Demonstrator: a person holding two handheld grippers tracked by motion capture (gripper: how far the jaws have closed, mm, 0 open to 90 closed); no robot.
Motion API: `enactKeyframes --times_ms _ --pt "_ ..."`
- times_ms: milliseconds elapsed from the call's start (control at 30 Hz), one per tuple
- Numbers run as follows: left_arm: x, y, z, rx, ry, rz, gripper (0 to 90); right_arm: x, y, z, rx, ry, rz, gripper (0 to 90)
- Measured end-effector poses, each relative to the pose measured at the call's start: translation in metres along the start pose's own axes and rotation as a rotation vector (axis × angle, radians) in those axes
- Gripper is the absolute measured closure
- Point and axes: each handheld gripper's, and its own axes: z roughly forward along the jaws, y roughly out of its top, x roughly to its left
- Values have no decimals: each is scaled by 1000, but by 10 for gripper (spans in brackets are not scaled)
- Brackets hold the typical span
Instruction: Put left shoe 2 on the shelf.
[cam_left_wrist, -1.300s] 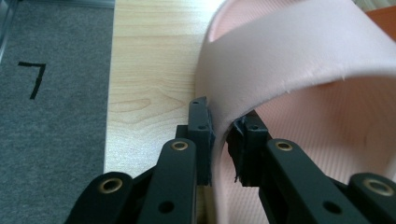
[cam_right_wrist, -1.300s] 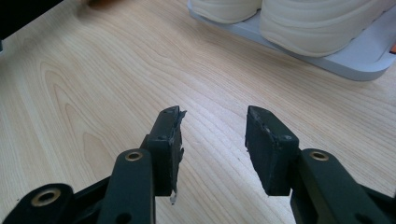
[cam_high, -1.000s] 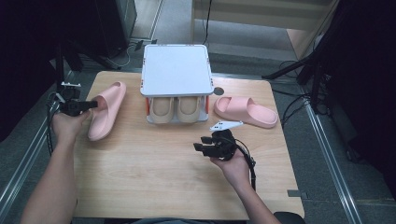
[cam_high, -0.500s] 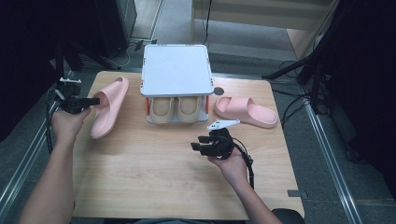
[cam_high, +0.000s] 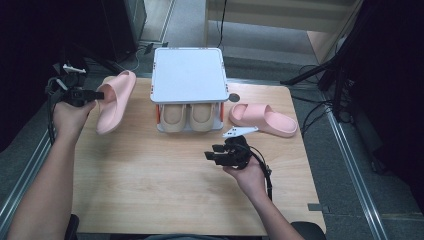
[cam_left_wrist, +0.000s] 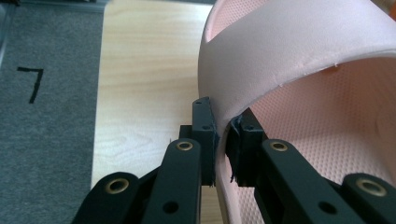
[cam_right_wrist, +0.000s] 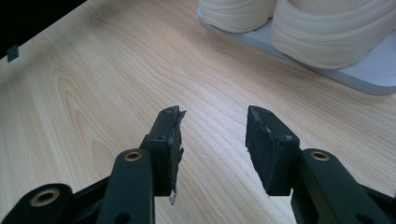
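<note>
A wooden tabletop (cam_high: 150, 200) stands on grey carpet in a dim room. The left gripper (cam_high: 98, 94) pinches the rim of a pink slipper (cam_high: 116, 100), tilted above the tabletop's left edge. The right gripper (cam_right_wrist: 212, 140) gapes, holding nothing.

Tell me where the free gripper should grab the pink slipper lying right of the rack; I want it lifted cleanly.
Probably the pink slipper by its strap band near the rack, one jaw under the arch, coming from above: it lies flat, and the right gripper stands open nearby.
</note>
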Motion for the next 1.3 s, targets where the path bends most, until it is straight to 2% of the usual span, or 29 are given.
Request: enactKeyframes --times_ms 333,533,700,833,967,1067,1267,1300 --pt "-32 46 -27 -39 0 45 818 1 3 3 3 9 -5 560" --pt "-57 72 -38 -65 -21 69 815 0 3 3 3 12 -8 560" --pt "-81 93 -41 -66 -49 92 814 1 3 3 2 13 -6 560" --pt "-102 109 -36 -65 -42 118 814 0 2 3 -1 15 -7 560" --pt "-120 119 -25 -50 -43 132 814 0 2 2 -4 18 -5 561" --pt "-134 123 -13 -41 -33 152 812 0 2 0 -9 20 -7 560" --pt "-154 127 9 -11 -29 161 808 -2 2 -4 -15 20 -2 560" --pt "-157 126 12 -13 -30 153 807 -3 1 -5 -19 19 -5 560"
